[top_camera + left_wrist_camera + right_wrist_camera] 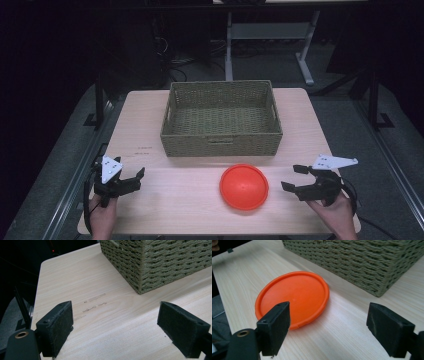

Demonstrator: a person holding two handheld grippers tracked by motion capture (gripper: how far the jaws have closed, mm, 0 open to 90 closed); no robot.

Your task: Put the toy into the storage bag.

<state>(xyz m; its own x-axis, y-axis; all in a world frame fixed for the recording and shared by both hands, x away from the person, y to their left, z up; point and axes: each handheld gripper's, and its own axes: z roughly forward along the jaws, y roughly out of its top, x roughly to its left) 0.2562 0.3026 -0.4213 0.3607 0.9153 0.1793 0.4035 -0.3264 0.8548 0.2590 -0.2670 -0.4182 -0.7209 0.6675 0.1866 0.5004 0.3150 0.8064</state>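
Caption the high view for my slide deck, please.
Two open claws, left and right, flank an orange plate before a wicker basket.

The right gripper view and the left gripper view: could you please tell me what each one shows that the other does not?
The right gripper view alone takes in the orange plate, lying flat on the table in front of the basket, just beyond the open right claw. The left gripper view alone takes in faint scuff marks on the wood, between the open left claw and the basket corner. Both share the woven basket and the pale wooden table, and in each the claw holds nothing.
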